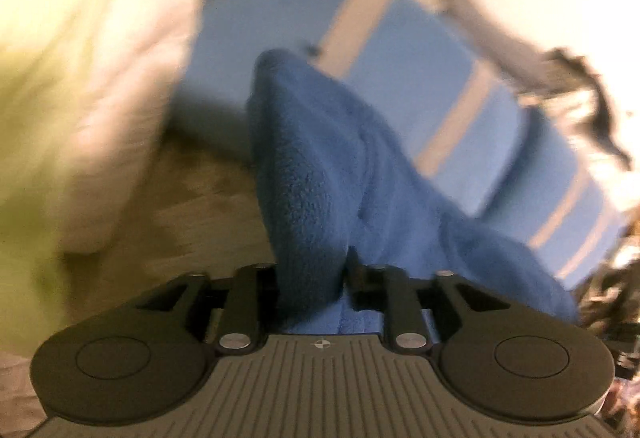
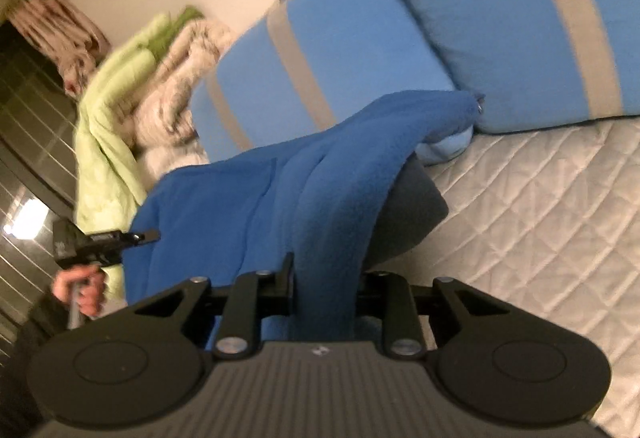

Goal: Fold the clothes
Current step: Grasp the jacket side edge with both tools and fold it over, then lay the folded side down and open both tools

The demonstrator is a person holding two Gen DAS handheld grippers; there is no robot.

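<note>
A blue fleece garment [image 2: 256, 198] hangs lifted above a white quilted mattress [image 2: 540, 206]. My right gripper [image 2: 326, 278] is shut on one edge of the fleece, which runs up from between its jaws. My left gripper [image 1: 310, 270] is shut on another edge of the same blue fleece [image 1: 316, 166]. The left gripper also shows in the right wrist view [image 2: 132, 236], at the garment's left end, with the person's hand [image 2: 80, 288] below it. The fingertips are hidden by cloth in both wrist views.
Two light blue pillows with grey stripes [image 2: 328, 42] lean at the bed's head. A light green quilt [image 2: 108, 118] and a beige blanket [image 2: 176, 78] are piled beside them. A dark tiled floor [image 2: 28, 142] lies to the left. The left wrist view is blurred.
</note>
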